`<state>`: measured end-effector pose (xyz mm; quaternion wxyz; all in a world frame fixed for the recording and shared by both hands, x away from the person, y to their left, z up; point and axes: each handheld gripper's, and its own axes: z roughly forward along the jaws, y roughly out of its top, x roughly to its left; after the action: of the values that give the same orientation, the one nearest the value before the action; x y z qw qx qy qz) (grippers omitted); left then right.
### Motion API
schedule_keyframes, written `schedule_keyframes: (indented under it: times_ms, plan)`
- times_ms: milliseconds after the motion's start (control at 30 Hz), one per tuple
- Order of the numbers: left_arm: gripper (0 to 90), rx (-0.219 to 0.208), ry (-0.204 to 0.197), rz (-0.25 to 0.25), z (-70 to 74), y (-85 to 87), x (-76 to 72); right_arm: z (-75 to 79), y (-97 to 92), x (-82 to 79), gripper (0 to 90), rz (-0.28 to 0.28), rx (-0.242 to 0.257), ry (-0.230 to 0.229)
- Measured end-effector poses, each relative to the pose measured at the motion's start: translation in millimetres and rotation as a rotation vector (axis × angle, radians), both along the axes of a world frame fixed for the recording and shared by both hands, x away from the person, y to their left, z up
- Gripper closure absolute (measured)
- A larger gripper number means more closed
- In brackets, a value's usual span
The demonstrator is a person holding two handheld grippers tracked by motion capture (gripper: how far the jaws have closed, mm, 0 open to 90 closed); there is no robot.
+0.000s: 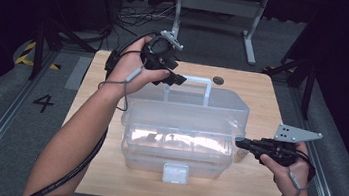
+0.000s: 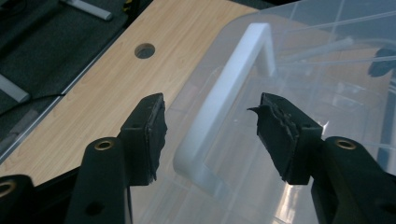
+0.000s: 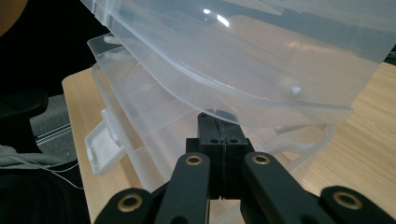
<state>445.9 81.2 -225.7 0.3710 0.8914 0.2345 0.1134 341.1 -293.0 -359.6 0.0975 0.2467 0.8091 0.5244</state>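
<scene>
The left claw (image 1: 177, 78) hung at the far left of the clear plastic box (image 1: 183, 129), over the raised lid (image 1: 187, 99), held in the person's left hand (image 1: 133, 70). Its jaws stood wide apart with nothing pressed between them. In the left gripper view the white handle (image 2: 224, 93) of the lid lay just beyond and below the left claw (image 2: 210, 135), running away from the gap between the jaws, and neither pad touched it. To the left of that claw the wooden tabletop (image 2: 93, 88) showed, with a round hole (image 2: 144, 50) in it well beyond the left jaw. The box sat in the middle of the tabletop (image 1: 263, 94), between the two claws, its lid tilted up toward the far side and its white latch (image 1: 175, 172) on the near front wall. Inside the lower part small compartments showed through the plastic, too blurred to tell what they held. The right claw (image 1: 240, 143) was at the right end of the box, held in the right hand (image 1: 287, 167), with a grey three-cornered plate (image 1: 296, 134) on top of it. Its jaws were pressed fully together, and its tip met the right end of the box beneath the edge of the lid. In the right gripper view the right claw (image 3: 219, 126) stood just under the lid's curved rim (image 3: 261, 109), with the lower box (image 3: 135, 116) running off to its left; nothing visible lay between the pads.
</scene>
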Motion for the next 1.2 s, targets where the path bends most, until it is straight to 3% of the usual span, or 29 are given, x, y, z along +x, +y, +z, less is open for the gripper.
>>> schedule_keyframes:
  times_ms: [200, 300, 433, 567, 900, 1200]
  plan:
    - [46.4, -0.022, -0.014, 0.010, 10.5, 10.7, -13.4, 3.2, 0.4, 3.5, 90.0, -0.003, 0.008, -0.008]
    - [54.0, -0.029, -0.033, 0.020, 15.5, 16.6, -20.6, 5.5, 0.7, 5.1, 90.0, -0.010, 0.011, -0.013]
    - [71.1, -0.055, -0.014, 0.005, 19.6, 25.0, -28.4, 9.4, 1.7, 7.0, 90.0, -0.027, 0.014, -0.019]
    - [86.0, -0.074, -0.023, -0.003, 21.5, 31.9, -34.9, 13.4, 1.8, 10.6, 90.0, -0.036, 0.026, -0.027]
    - [89.8, -0.131, -0.043, -0.024, 23.5, 52.2, -62.8, 23.3, 3.3, 19.9, 90.0, -0.062, 0.044, -0.051]
    - [89.8, -0.172, -0.038, -0.008, 12.4, 72.7, -72.1, 29.0, 4.5, 27.3, 90.0, -0.083, 0.060, -0.065]
